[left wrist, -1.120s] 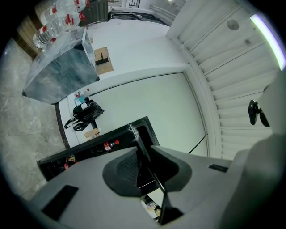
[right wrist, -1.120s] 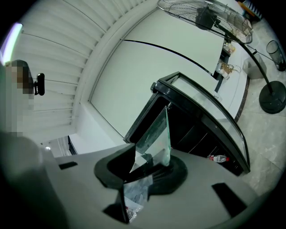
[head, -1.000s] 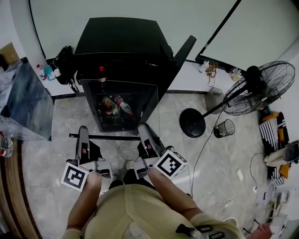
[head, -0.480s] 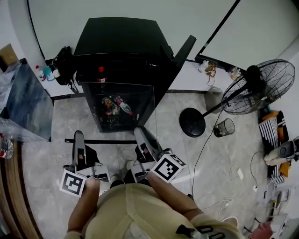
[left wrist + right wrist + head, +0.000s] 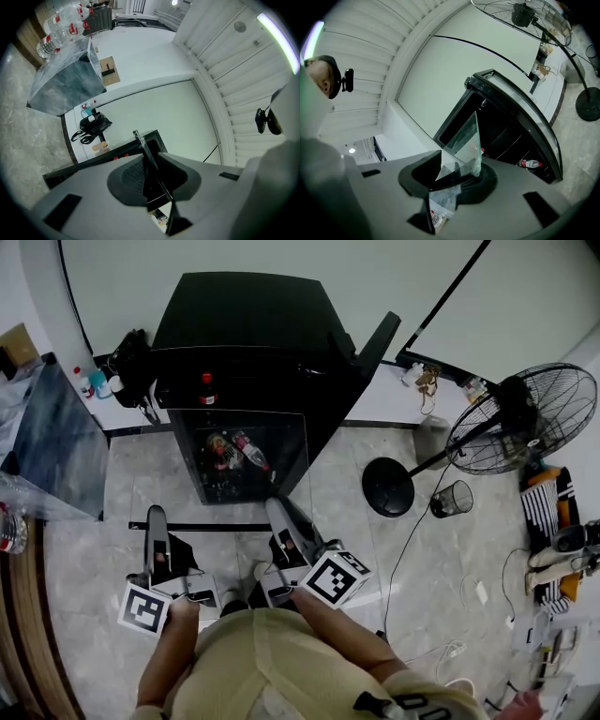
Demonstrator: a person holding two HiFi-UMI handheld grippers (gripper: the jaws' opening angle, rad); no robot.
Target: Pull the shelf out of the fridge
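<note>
The black fridge stands open ahead of me, with bottles on its lower level. The glass shelf, with its dark front bar, is out in front of the fridge, held level above the floor. My left gripper is shut on the bar's left end and my right gripper on its right end. In the left gripper view the shelf's thin edge runs between the jaws of the left gripper. In the right gripper view a corner of the shelf's glass pane sticks up from the jaws of the right gripper.
The fridge door hangs open at the right. A standing fan with a round base and a small bin are to the right. A grey slab-topped table is at the left, and a black bag lies by the wall.
Both grippers and the shelf have come back toward me, away from the fridge. Most of that move came early; little has shifted in the last half second.
</note>
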